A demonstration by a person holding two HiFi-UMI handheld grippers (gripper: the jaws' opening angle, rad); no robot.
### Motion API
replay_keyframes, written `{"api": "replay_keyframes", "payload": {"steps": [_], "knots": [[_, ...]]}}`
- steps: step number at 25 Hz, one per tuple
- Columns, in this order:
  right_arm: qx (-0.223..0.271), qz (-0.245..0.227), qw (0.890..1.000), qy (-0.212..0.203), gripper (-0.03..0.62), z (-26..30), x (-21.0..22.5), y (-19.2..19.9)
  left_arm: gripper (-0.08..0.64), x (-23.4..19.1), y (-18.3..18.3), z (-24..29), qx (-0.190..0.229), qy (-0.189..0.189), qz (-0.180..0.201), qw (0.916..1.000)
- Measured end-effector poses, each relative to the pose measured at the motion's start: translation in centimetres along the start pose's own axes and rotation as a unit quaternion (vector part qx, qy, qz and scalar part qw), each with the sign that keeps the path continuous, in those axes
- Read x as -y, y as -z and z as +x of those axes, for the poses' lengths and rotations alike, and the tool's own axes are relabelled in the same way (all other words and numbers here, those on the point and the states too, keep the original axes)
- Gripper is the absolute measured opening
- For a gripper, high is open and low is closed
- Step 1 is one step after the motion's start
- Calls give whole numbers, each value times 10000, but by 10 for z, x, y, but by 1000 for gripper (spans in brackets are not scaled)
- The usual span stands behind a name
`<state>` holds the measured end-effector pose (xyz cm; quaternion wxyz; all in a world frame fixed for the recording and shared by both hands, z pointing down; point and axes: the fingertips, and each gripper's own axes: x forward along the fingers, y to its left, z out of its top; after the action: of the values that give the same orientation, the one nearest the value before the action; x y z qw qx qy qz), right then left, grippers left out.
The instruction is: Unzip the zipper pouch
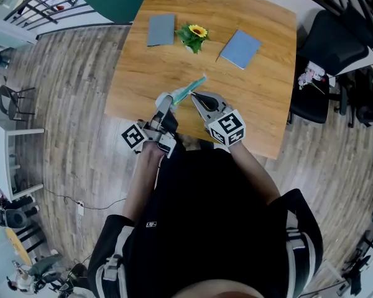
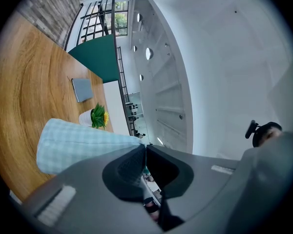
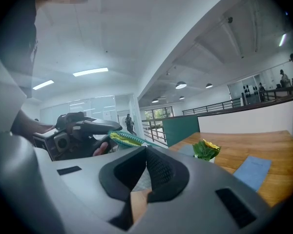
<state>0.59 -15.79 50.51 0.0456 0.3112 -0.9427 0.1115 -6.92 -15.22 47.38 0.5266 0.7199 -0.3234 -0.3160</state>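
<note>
Head view: my left claw [image 1: 167, 99] and right claw [image 1: 193, 95] meet at the zipper pouch [image 1: 191, 88], over the near part of the counter [image 1: 261, 98].

Left gripper view: my left claw [image 2: 145, 146] is closed tight on a corner of the checked zipper pouch [image 2: 83, 143].

Right gripper view: my right claw [image 3: 146, 149] is pinched together on the zipper pouch [image 3: 123, 139] at its toothed edge.

Head view steeply down over table [image 1: 261, 92]; gripper views low, close; all share zipper pouch [image 1: 189, 90], flower [image 1: 194, 36].
</note>
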Motion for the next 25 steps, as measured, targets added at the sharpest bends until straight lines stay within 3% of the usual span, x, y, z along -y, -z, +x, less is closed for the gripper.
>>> {"api": "replay_keyframes", "payload": {"steps": [25], "knots": [[-7, 333, 9994, 124, 5, 3, 21, 4, 8, 2, -2, 7, -7, -64, 83, 9999]]}}
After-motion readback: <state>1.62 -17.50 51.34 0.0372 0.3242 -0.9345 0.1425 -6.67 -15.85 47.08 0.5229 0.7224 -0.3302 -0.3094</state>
